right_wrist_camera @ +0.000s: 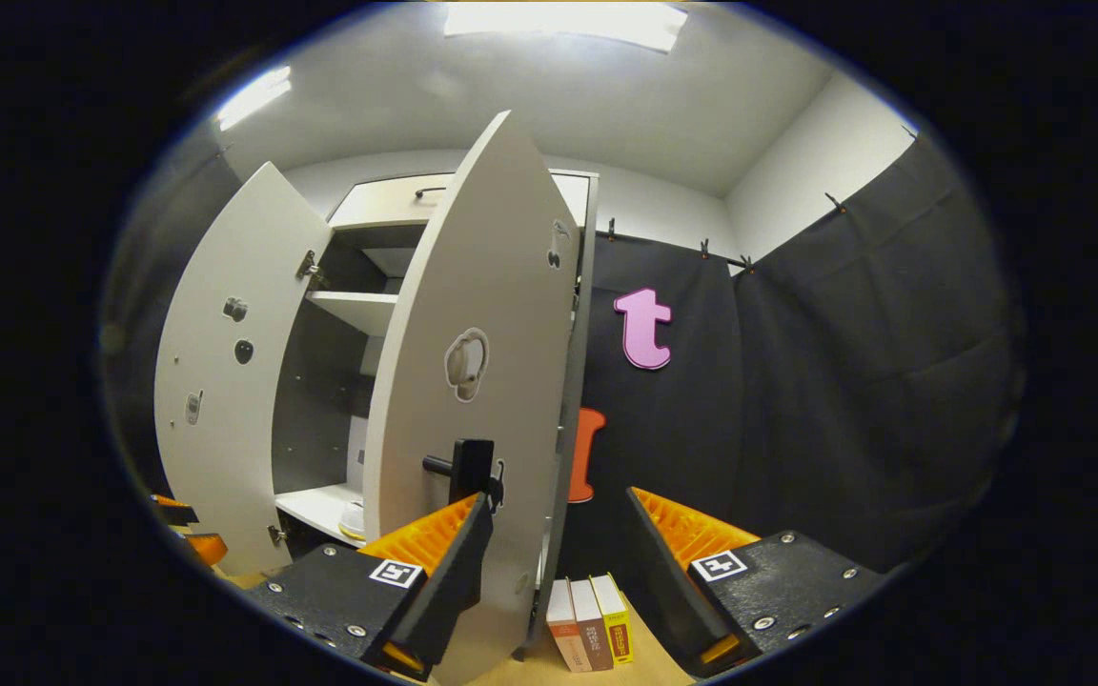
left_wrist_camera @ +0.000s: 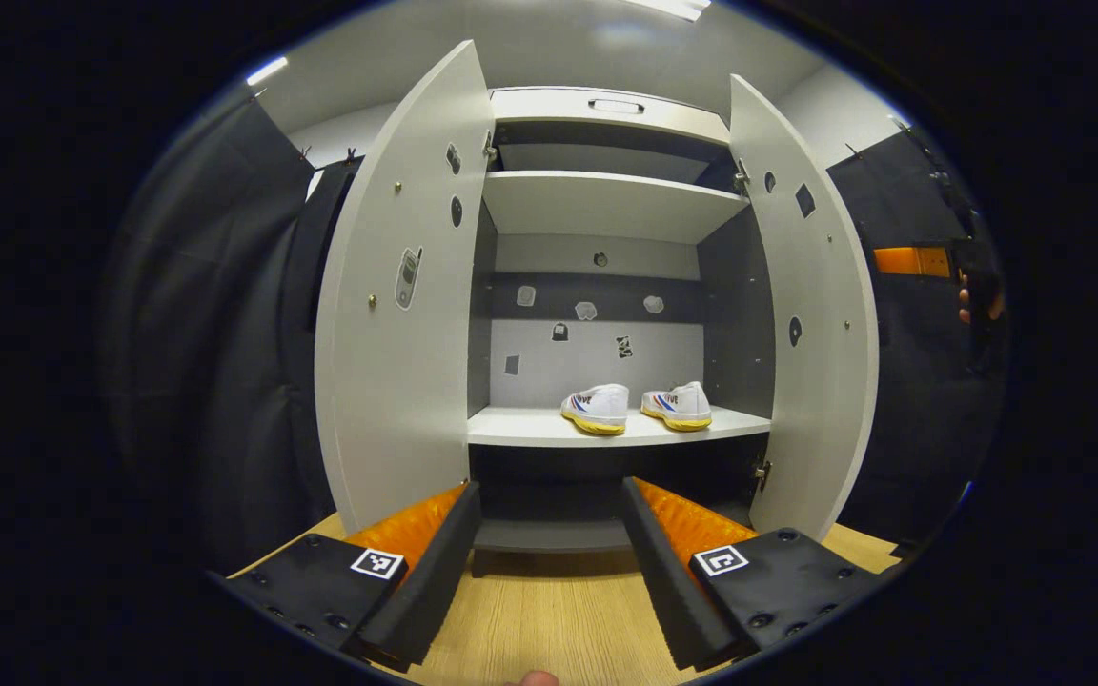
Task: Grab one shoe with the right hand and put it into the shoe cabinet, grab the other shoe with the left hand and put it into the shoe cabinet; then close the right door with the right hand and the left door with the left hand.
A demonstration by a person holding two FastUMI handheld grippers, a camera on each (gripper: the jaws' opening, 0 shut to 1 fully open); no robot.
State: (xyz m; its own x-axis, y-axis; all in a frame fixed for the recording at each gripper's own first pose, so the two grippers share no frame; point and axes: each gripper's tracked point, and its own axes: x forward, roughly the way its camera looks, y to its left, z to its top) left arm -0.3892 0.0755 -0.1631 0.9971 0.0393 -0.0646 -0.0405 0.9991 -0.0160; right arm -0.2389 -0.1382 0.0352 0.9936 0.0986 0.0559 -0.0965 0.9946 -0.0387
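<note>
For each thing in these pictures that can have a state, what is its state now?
Left door: open.
Right door: open, swung outward.
Left shoe: on the cabinet shelf, upright.
Right shoe: on the same shelf, beside the first.
Left gripper: jaws open, holding nothing.
Right gripper: jaws open, beside the right door's handle.
Books: standing upright.

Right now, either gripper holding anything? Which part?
Nothing held. Left gripper is open, facing the cabinet; both shoes sit on the shelf. Right gripper is open beside the right door's handle.
</note>
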